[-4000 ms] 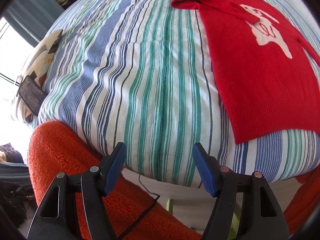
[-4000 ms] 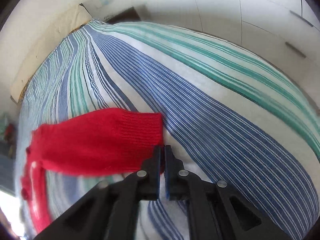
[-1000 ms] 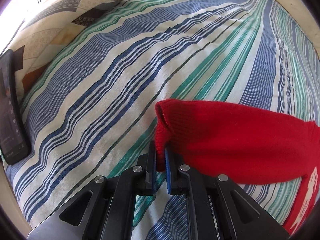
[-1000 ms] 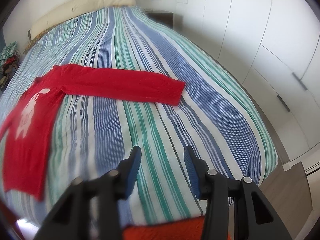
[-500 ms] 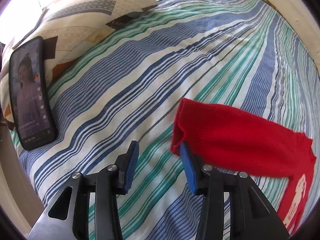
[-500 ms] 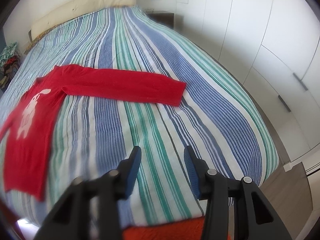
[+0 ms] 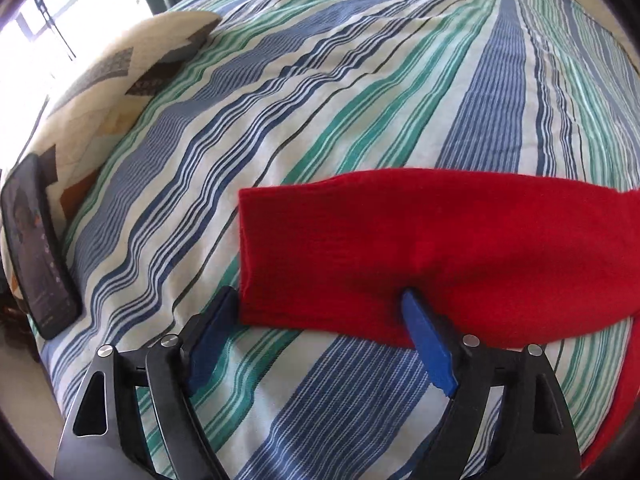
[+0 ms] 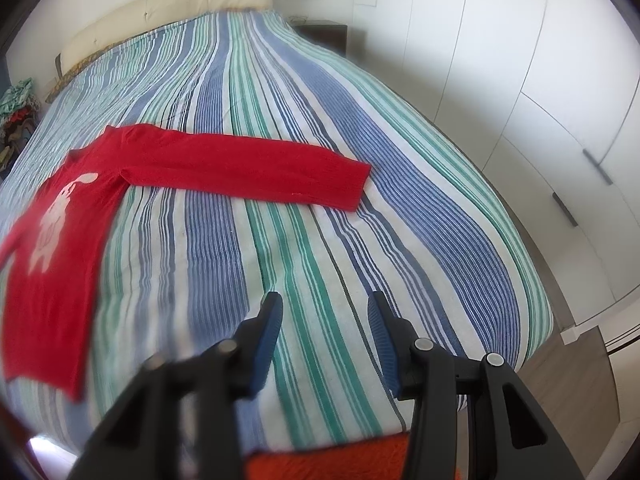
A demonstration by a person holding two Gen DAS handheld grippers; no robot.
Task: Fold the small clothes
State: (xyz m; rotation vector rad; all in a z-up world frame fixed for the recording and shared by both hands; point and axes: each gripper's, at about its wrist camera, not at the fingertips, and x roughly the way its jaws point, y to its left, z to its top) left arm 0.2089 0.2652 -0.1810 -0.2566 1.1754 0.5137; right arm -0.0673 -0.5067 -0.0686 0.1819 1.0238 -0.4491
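A red sweater (image 8: pixel 60 248) with a white animal figure lies flat on the striped bed cover (image 8: pixel 320 240). Its right sleeve (image 8: pixel 248 168) stretches out flat to the right. In the left wrist view its left sleeve (image 7: pixel 420 248) lies flat, cuff to the left. My left gripper (image 7: pixel 320 308) is open wide, low over the sleeve's near edge, the right pad touching the fabric. My right gripper (image 8: pixel 324 312) is open and empty, above the bed's foot, well short of the sweater.
A phone (image 7: pixel 34 248) with a lit screen lies at the bed's left edge on a patterned pillow (image 7: pixel 100 92). White wardrobe doors (image 8: pixel 520 80) run along the right. An orange fabric (image 8: pixel 328 460) lies at the bed's foot. A headboard (image 8: pixel 168 8) stands at the far end.
My left gripper let go of the left sleeve's cuff, opened wide, and the sleeve now lies flat. My right gripper has stayed open in place.
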